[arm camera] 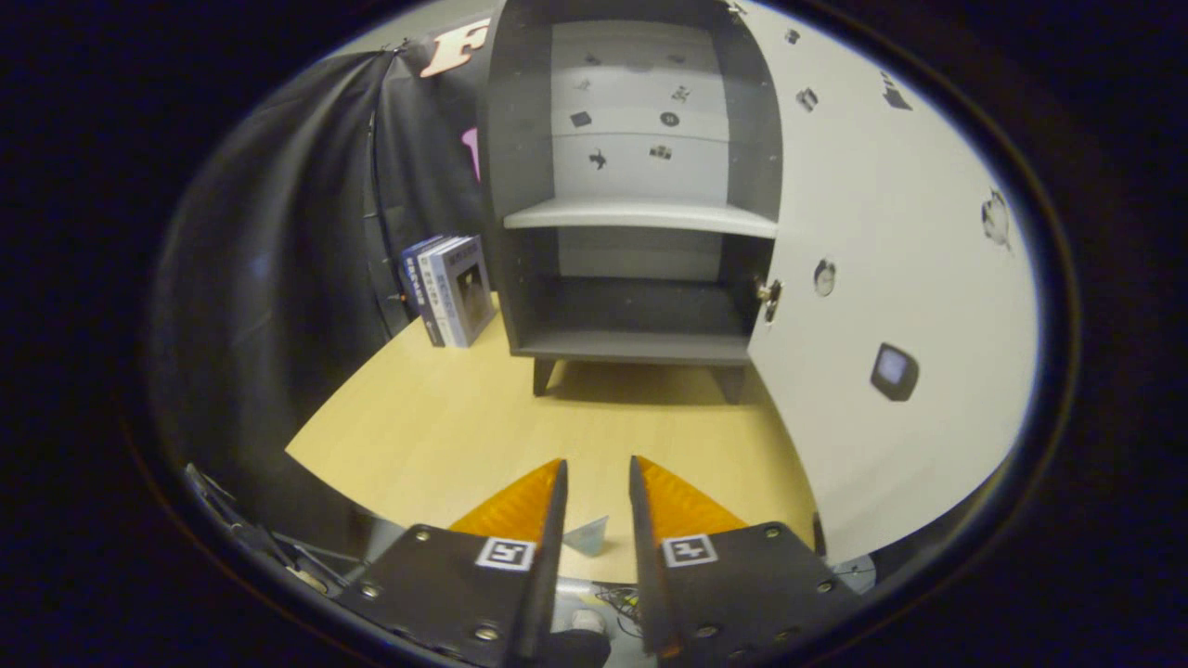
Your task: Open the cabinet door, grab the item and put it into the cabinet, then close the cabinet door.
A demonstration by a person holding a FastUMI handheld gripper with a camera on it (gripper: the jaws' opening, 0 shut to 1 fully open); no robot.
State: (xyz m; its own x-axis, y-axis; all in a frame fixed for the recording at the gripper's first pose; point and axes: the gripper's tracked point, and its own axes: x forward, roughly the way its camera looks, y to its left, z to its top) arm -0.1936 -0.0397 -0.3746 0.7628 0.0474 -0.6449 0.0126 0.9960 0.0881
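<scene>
We hover our fingers [597, 487] parted and empty over the counter [445, 436], cabinet [640, 345] at its far edge, door [891, 278] wide open.

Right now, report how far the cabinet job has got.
Done: the cabinet door is swung wide open, baring the shelf. In hand: nothing; the gripper is open over the table with an empty gap between its fingers. Left: grab the item, presumably the books left of the cabinet, put it inside, close the door.

Gripper view faces open cabinet [640, 232] across table [483, 427], well back
</scene>
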